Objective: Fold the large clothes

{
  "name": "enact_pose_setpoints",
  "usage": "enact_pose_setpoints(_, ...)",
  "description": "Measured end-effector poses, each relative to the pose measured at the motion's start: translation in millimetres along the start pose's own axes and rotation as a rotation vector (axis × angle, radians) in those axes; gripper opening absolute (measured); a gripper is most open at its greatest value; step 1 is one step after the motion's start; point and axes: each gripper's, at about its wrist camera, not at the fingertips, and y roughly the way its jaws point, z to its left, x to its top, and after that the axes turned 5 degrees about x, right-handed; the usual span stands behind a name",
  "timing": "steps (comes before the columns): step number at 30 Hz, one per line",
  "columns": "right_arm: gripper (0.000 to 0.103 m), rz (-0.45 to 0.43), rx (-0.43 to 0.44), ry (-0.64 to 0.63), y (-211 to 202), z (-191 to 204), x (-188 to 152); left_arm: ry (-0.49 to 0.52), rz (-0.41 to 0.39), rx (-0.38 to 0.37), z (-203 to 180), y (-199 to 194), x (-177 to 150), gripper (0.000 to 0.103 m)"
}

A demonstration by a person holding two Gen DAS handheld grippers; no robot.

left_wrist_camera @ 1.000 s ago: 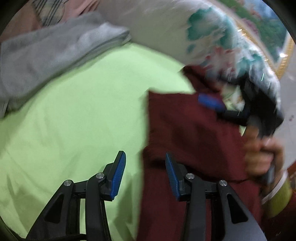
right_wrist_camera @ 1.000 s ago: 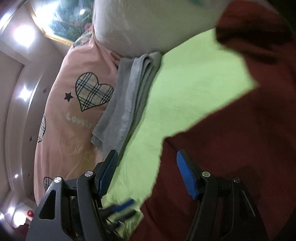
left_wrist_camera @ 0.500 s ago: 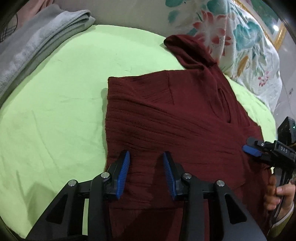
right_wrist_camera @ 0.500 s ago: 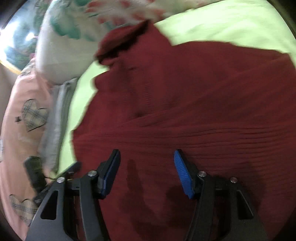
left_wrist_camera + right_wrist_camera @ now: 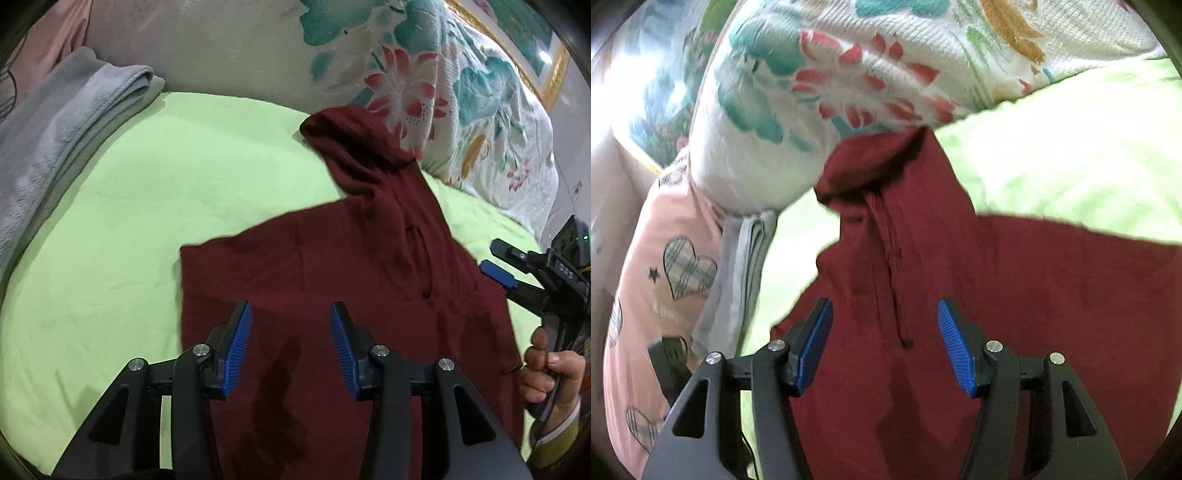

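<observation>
A dark red hooded sweater (image 5: 351, 273) lies spread on a light green bed sheet (image 5: 129, 229), its hood (image 5: 354, 144) up against a floral pillow. It also shows in the right wrist view (image 5: 1015, 295), with its drawstring down the middle. My left gripper (image 5: 291, 347) is open and empty just above the sweater's lower part. My right gripper (image 5: 884, 347) is open and empty over the sweater's chest; it also shows in the left wrist view (image 5: 502, 266) at the sweater's right edge.
A white floral pillow (image 5: 424, 74) stands at the head of the bed. A folded grey towel (image 5: 62, 133) lies at the left. A pink pillow with plaid hearts (image 5: 657, 295) lies beyond the towel. Bare green sheet lies left of the sweater.
The sweater has been laid down flat on the sheet. Both open grippers have pulled back from it, and the right one has swung round toward the hood.
</observation>
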Motion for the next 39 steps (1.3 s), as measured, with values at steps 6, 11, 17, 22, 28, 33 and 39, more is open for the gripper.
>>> enact_pose_setpoints(6,0.061,-0.035,-0.076,-0.037,27,6,46,0.026,-0.047,0.071,-12,24,58,0.05)
enact_pose_setpoints(11,0.061,-0.015,0.075,0.147,57,-22,90,-0.034,0.029,-0.033,-16,75,123,0.05)
enact_pose_setpoints(17,0.061,0.021,0.048,0.183,93,-33,125,-0.116,0.073,-0.145,-15,116,185,0.055)
enact_pose_setpoints(22,0.061,0.022,0.113,0.279,109,-55,146,-0.206,0.126,-0.181,-1,149,212,0.058)
enact_pose_setpoints(28,0.048,0.046,0.107,0.307,139,-59,160,-0.233,0.175,-0.204,-2,183,220,0.056)
enact_pose_setpoints(33,0.008,0.067,0.086,0.258,146,-43,160,-0.201,0.158,-0.233,-14,181,218,0.014)
enact_pose_setpoints(39,0.007,0.018,0.117,0.162,102,-19,148,-0.159,0.015,-0.29,-12,118,202,0.011)
